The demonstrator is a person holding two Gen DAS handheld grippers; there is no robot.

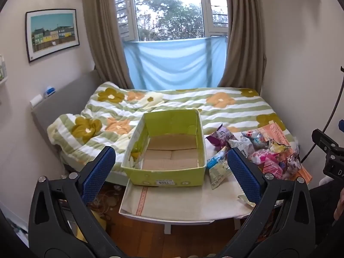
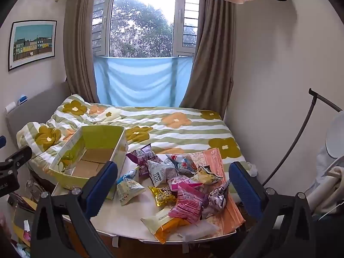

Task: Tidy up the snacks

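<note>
An empty yellow-green cardboard box (image 1: 169, 148) stands on a small white table (image 1: 182, 202), also in the right wrist view (image 2: 86, 157). A pile of several snack packets (image 2: 182, 185) lies to the box's right, seen too in the left wrist view (image 1: 262, 150). A pink packet (image 2: 189, 202) and a yellow-orange packet (image 2: 165, 223) lie near the front edge. My left gripper (image 1: 172, 172) is open and empty, in front of the box. My right gripper (image 2: 172, 182) is open and empty, above the pile's near side.
A bed with a flowered striped quilt (image 1: 193, 105) lies behind the table. An orange patterned cloth (image 2: 217, 167) lies under the packets. Walls close in on both sides. A lamp stand (image 2: 301, 133) is at the right. Wooden floor with clutter (image 1: 103, 210) is at the left.
</note>
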